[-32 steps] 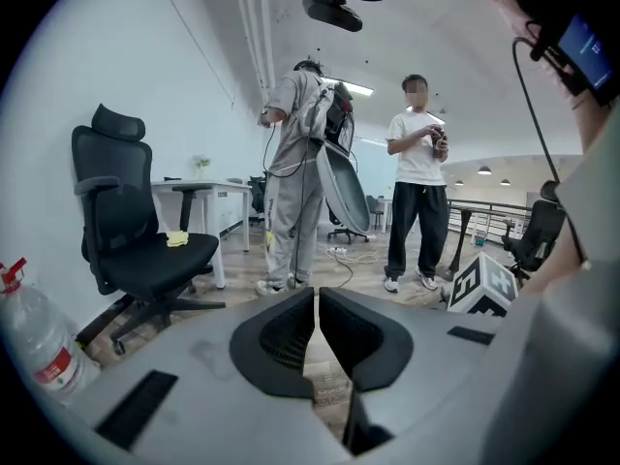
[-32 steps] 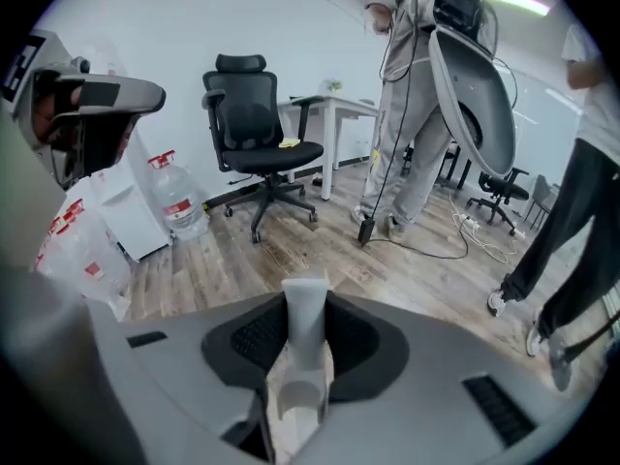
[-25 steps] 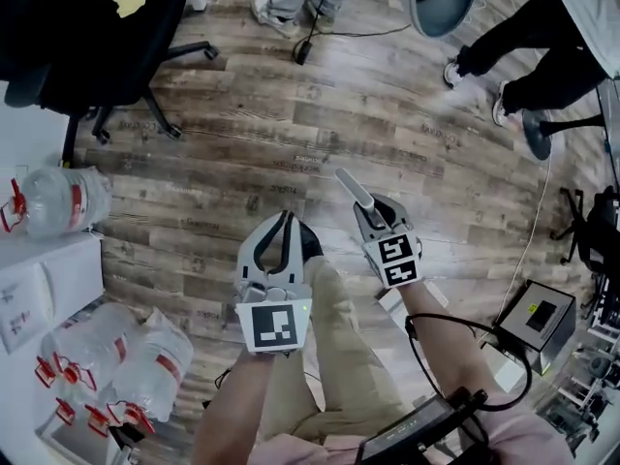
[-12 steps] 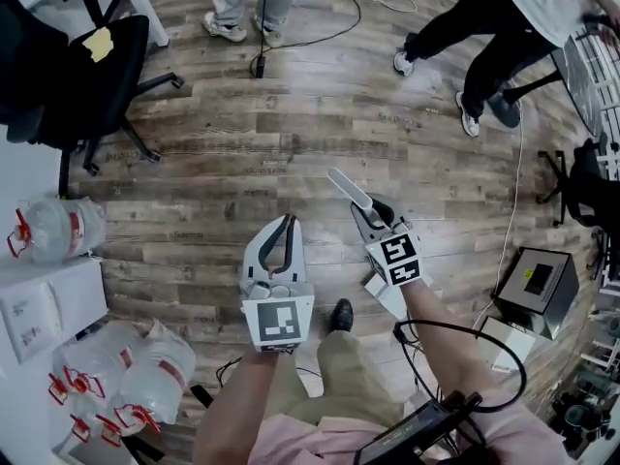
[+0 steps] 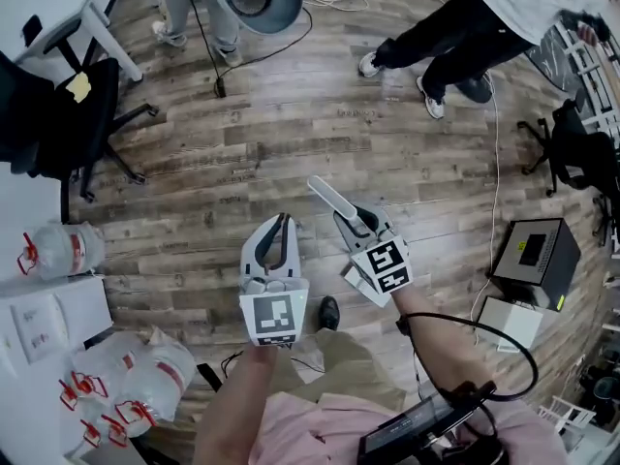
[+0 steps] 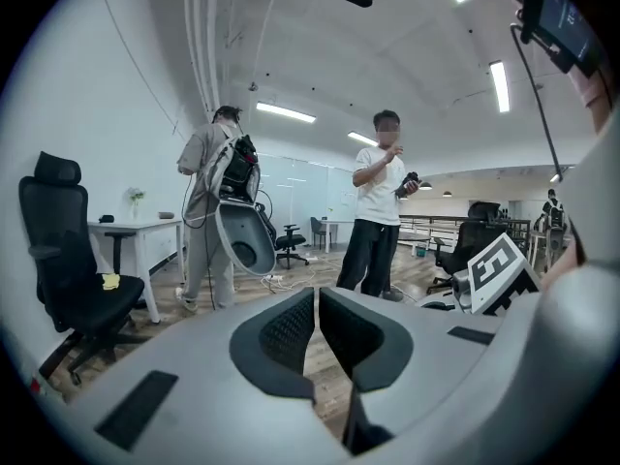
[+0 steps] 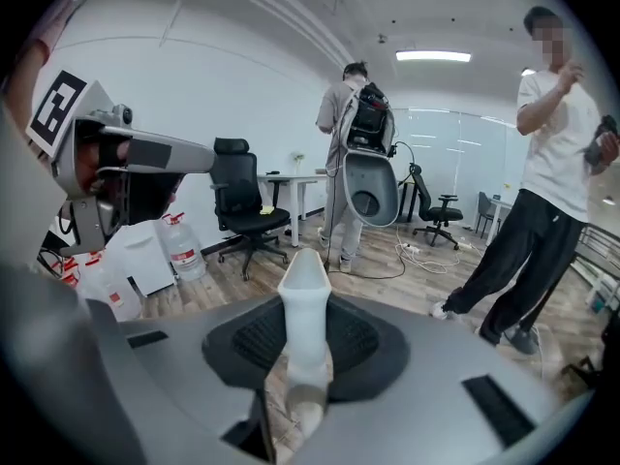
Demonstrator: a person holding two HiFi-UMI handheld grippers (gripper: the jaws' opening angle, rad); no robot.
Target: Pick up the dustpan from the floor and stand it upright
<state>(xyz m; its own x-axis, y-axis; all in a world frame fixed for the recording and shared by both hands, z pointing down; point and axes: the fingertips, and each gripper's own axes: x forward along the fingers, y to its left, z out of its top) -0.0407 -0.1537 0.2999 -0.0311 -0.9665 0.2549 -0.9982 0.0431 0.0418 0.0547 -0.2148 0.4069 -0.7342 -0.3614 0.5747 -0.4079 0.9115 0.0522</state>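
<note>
While my right gripper pinches the white dustpan handle, which juts far-left above the wood floor, my left gripper sits just left, jaws pressed together on nothing. Pan itself probably hidden beneath my right gripper.

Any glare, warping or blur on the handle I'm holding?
Head view: fisheye bends the floor boards, handle sharp. Right gripper view: dark rounded corners, the handle's near end soft between the right tongs. Left gripper view: ceiling lights bright, no washout.
</note>
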